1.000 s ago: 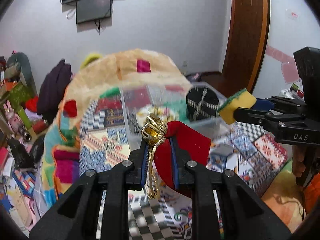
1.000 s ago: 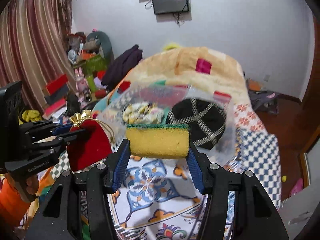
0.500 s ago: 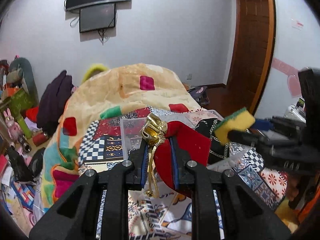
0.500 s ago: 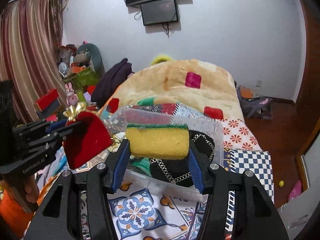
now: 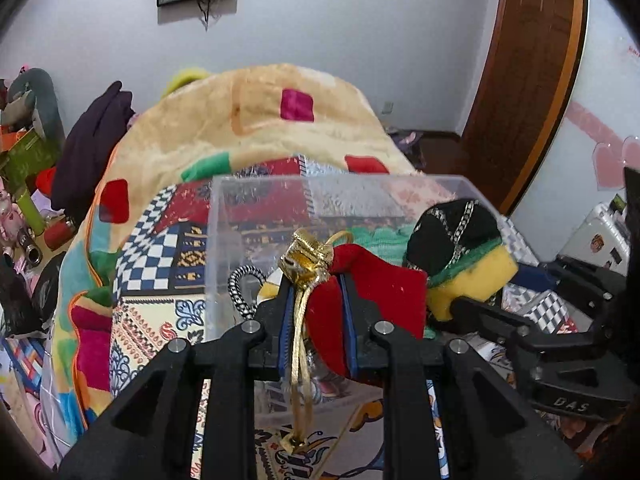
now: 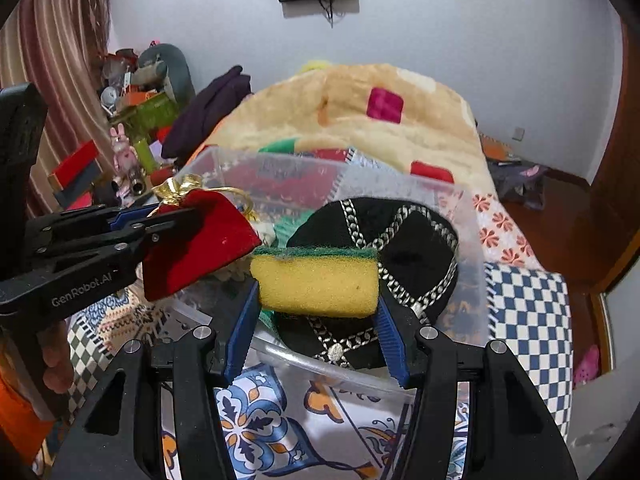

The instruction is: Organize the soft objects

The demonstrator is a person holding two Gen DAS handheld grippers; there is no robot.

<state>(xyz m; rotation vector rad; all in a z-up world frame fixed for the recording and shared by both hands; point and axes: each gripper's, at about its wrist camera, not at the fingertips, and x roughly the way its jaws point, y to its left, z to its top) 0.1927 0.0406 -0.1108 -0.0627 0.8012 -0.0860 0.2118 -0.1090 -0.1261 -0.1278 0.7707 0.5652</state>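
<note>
My left gripper (image 5: pixel 316 304) is shut on a red velvet pouch (image 5: pixel 380 292) with a gold drawstring neck, held over the near rim of a clear plastic bin (image 5: pixel 224 240). My right gripper (image 6: pixel 316 308) is shut on a yellow sponge with a green scrub top (image 6: pixel 316 284), held over the bin's front edge (image 6: pixel 340 376). The pouch (image 6: pixel 200 240) and sponge (image 5: pixel 472 280) nearly touch. Inside the bin lie a black cap with silver braid (image 6: pixel 396 248) and other soft items.
The bin sits on a bed with a patterned quilt (image 5: pixel 160 240) and a beige blanket (image 5: pixel 280 128) behind it. Clutter, toys and dark clothes (image 6: pixel 208 108) stand at the left. A wooden door (image 5: pixel 532 80) is at the right.
Both grippers have moved forward and down toward the bin, which now looms closer. Pouch and sponge have come closer together over its near edge. Both grips are unchanged.
</note>
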